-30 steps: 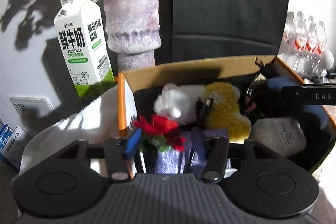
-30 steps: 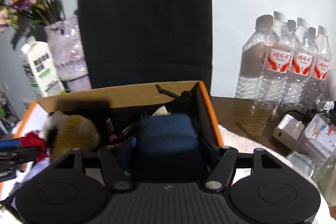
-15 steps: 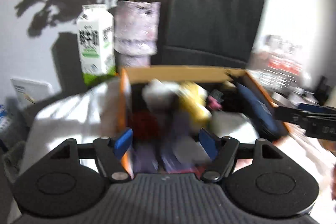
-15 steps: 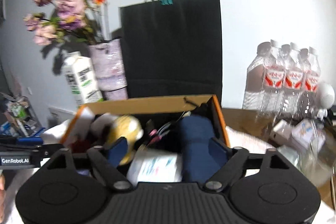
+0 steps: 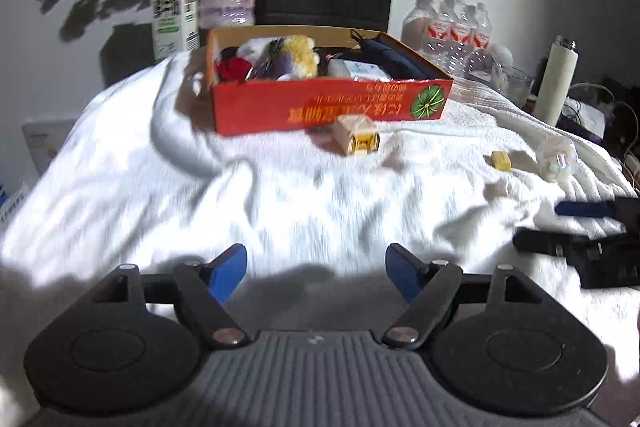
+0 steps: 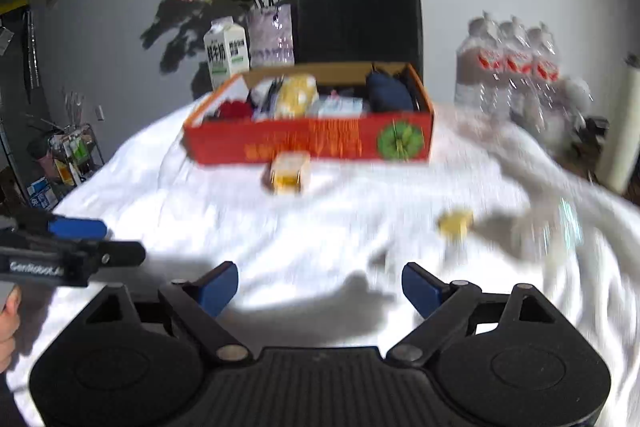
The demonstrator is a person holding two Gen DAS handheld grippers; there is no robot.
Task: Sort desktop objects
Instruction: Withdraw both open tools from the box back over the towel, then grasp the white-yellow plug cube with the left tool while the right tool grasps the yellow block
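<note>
Sorting well advanced, by the look of it. Orange cardboard box (image 5: 328,107) on the white-draped table (image 5: 200,195), holding: red flower (image 5: 233,69), yellow plush (image 5: 302,57), white plush, white packet (image 5: 360,69), dark blue roll (image 6: 386,93).

Left outside on the cloth: small tan-and-yellow carton (image 5: 357,140) just in front of the box; yellow block (image 5: 501,160) further right; clear glass piece (image 5: 554,159) beside it, too blurred to identify.

Left hand-held gripper (image 5: 316,273): jaws spread, empty, low over the cloth. Right hand-held gripper (image 6: 318,287): likewise released, empty.
</note>
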